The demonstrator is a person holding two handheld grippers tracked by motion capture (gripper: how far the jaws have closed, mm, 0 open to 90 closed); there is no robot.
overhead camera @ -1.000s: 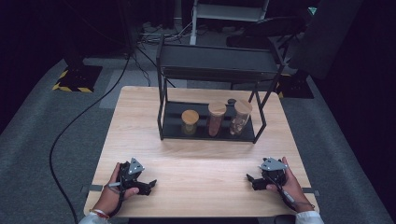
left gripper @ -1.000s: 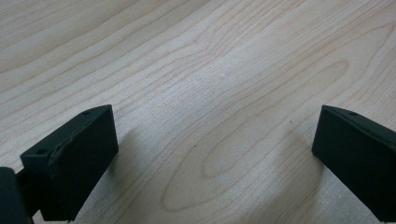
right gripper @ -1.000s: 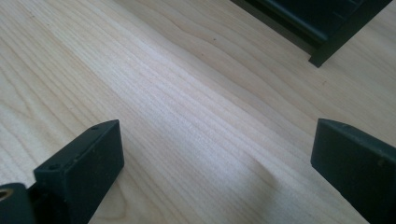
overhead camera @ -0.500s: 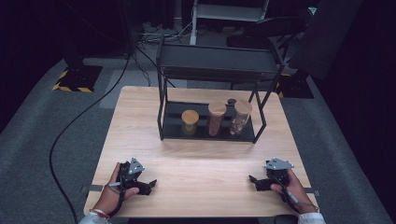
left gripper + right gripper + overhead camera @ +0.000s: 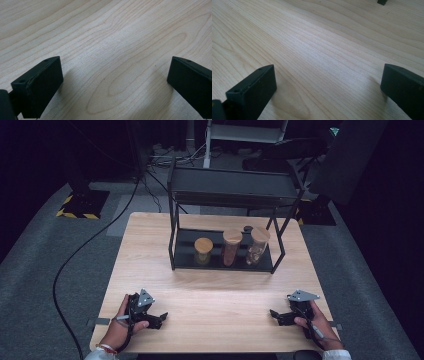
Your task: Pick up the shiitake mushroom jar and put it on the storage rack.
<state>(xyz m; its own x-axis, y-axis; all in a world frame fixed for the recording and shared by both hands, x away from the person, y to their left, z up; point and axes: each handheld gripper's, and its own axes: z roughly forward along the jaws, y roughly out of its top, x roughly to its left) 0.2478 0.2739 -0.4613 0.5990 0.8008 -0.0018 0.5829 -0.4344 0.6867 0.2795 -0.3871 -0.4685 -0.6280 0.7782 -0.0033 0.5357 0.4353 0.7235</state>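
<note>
pale wooden table (image 5: 215, 320): bare along its near edge. black metal 2-tier shelf rack (image 5: 225, 195): at 12 o'clock on the table. 3 clear glass jars with round wooden lids (image 5: 232, 247): in a row on the rack's lower tier, none touched; all the handling seems left to do. left gripper (image 5: 161, 318): 7 o'clock, jaws released, nothing between. right gripper (image 5: 274, 314): 5 o'clock, jaws just opened wide, nothing between.

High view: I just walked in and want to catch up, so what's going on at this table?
A person rests a gripper in each hand on the near edge of the wooden table. The left gripper and the right gripper are both open, with nothing but bare wood between the jaws. Three cork-lidded jars stand untouched on the lower level of the black rack farther back.
</note>
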